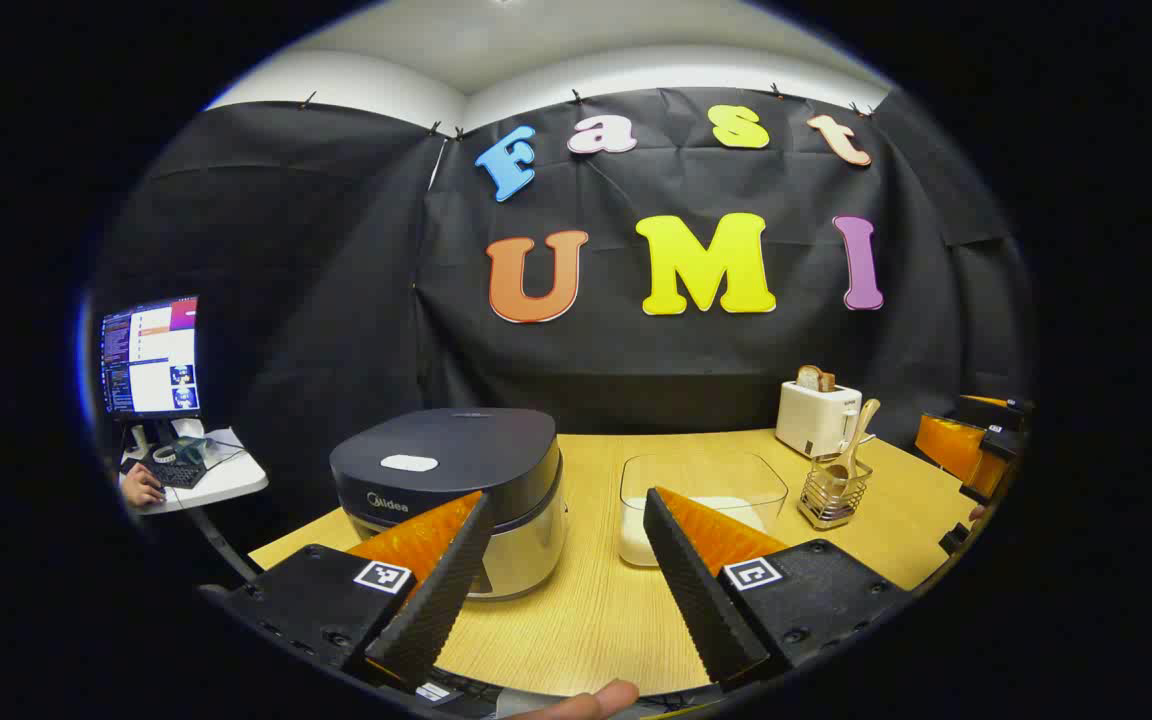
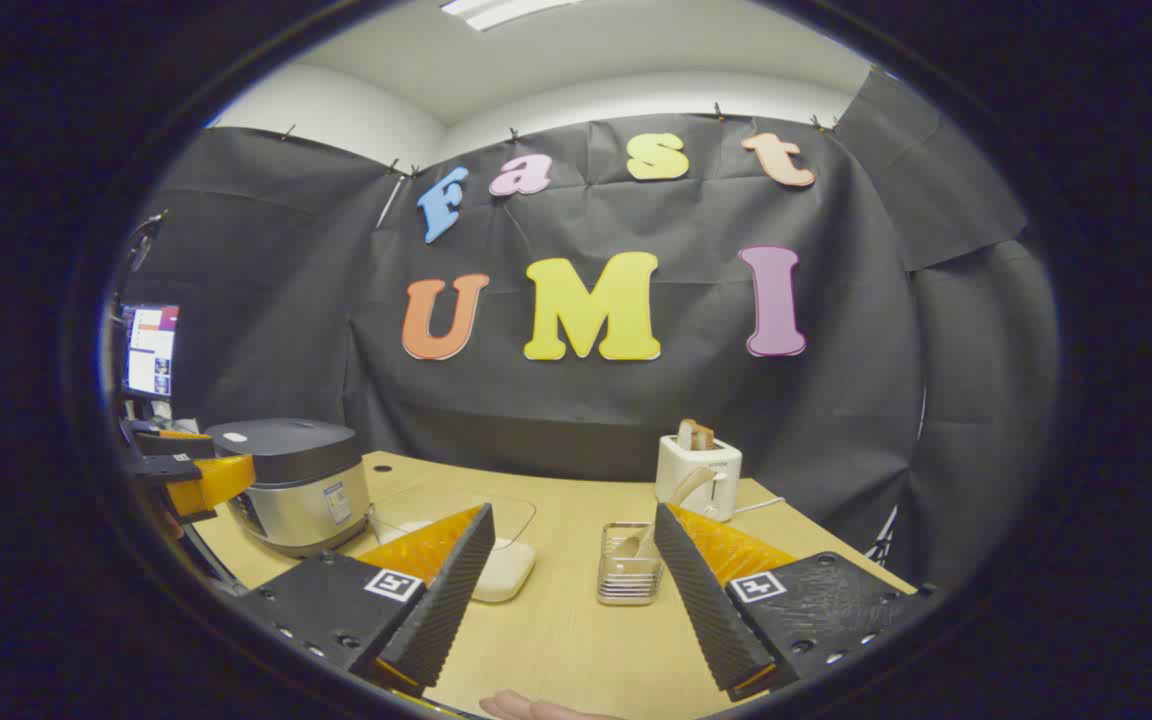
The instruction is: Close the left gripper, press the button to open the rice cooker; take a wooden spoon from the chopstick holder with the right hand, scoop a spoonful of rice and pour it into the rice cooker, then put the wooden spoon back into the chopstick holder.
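Fingertip of a person's hand (image 1: 591,702) pokes in at the bottom edge of left gripper view, nearest the lens. Just beyond it, left gripper (image 1: 564,585): 2 fingers wide apart, nothing btwn them, held above the table (image 1: 586,620). In right gripper view, right gripper (image 2: 568,590) is the same: 2 fingers spread, gripping nothing, w/ a bit of hand at the bottom edge.

On the table, counted:
- 1 rice cooker (image 1: 456,480), lid down, at table's left side; its button (image 1: 408,463) is a pale oval on the dark lid top. Seen past the left finger in left gripper view. In right gripper view the cooker (image 2: 291,480) sits far left, w/ the left gripper just beside it at the view's edge.
- 1 clear rice tub (image 1: 701,500), white rice in the bottom, just right of the cooker, no lid.
- 1 wire holder (image 1: 834,492), right of the tub, near it but apart.
- 1 wooden spoon (image 1: 854,432) standing in the holder, handle up, leaning right. In right gripper view the holder (image 2: 626,565) sits btwn the right gripper's fingers, farther off.
- 1 white toaster (image 1: 816,417) at the back, behind the holder, 1 slice of bread sticking out the top.

Off the table, far left: 1 lit monitor (image 1: 151,355) on a small side desk, a hand resting there.
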### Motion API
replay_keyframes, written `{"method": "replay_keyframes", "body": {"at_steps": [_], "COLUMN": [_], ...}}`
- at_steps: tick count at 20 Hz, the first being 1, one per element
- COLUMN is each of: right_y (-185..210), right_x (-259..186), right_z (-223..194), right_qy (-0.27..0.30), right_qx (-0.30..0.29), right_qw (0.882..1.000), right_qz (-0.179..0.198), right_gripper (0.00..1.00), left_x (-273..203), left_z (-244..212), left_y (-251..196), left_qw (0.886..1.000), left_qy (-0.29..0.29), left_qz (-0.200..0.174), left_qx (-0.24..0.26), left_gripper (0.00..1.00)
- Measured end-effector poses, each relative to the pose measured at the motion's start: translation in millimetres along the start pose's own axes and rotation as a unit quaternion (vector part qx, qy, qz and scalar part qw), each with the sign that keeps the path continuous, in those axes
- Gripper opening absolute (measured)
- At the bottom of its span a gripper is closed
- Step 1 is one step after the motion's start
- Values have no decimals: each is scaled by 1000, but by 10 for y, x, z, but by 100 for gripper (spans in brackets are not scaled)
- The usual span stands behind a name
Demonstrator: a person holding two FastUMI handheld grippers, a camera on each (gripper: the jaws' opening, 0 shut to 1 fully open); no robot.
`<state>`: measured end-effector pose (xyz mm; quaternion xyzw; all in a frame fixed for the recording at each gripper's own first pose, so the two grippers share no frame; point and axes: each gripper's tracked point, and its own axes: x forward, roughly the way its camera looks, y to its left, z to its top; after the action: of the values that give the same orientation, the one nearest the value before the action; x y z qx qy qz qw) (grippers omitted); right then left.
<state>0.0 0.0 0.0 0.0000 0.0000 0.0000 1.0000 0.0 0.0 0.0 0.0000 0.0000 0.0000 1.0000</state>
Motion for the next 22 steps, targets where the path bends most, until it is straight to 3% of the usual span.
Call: {"method": "replay_keyframes", "body": {"at_steps": [3, 11, 15, 19, 21, 22], "right_y": [-61, -36, -75, -104, -115, -131], "right_x": [16, 68, 55, 65, 72, 77], "right_z": [22, -37, -7, -14, -3, -28], "right_qy": [2, 15, 8, 9, 5, 6], "right_qx": [10, 11, 6, 2, -4, -7], "right_qw": [1000, 1000, 1000, 1000, 1000, 1000], "right_qz": [-1, 10, 4, 5, 3, 3], "right_gripper": [96, 95, 96, 95, 96, 95], "left_x": [5, -36, 0, 109, 193, 252], "left_z": [-48, 47, 19, -15, 17, 27], "left_y": [14, 225, 324, 611, 790, 899], "left_qw": [1000, 999, 1000, 999, 998, 997], "left_qy": [5, -10, 6, 42, 63, 73], "left_qz": [-3, 31, 21, 20, 17, 20], "left_qx": [-1, 8, -10, -14, -5, 3], "left_gripper": [97, 97, 96, 77, 58, 53]}}
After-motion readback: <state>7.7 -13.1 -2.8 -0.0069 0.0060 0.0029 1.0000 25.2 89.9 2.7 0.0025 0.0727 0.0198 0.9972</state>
